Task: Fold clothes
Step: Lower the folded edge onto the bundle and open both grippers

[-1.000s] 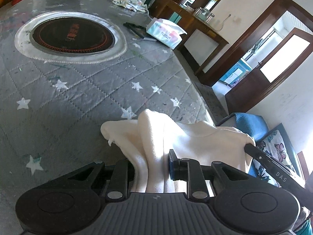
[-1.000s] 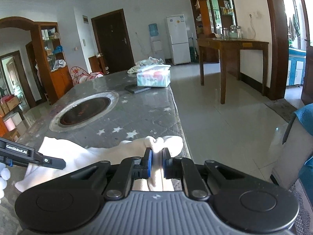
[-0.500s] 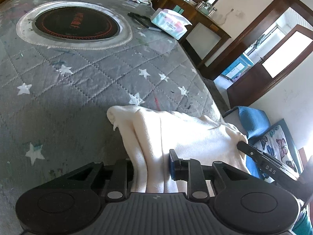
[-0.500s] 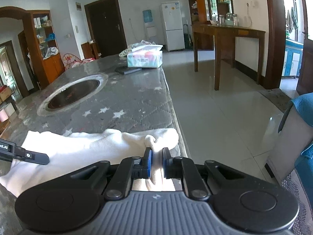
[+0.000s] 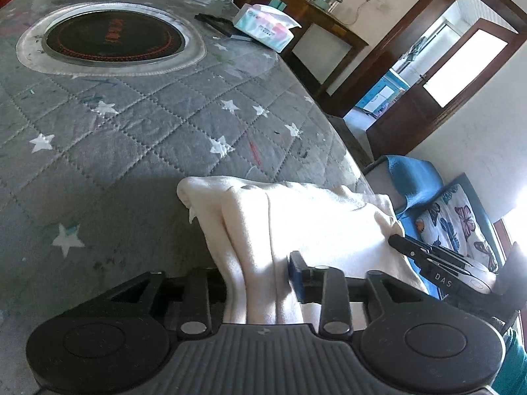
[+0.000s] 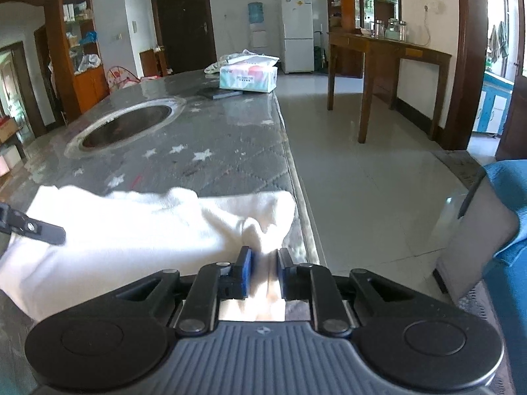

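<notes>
Both tools pinch the white garment [image 5: 316, 223]: the left tool [image 5: 260, 279] on a bunched fold, the right tool [image 6: 263, 273] at the end by the bench [image 5: 138, 131] edge. The cloth lies doubled near the bench's front; more folds probably remain. Only the right view shows the floor drop; the left shows the far tissue box [image 5: 263, 28].

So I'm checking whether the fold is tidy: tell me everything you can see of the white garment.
The white garment looks like soft, thick knit or fleece, cream-white, with no print visible. It lies bunched in loose folds across the near edge of the grey star-quilted table cover, one rounded end close to the table's edge. The left hand-held gripper is shut on one bunched end, the right hand-held gripper on the other, with cloth gathered between the blue pads. What kind of garment it is cannot be told.
</notes>
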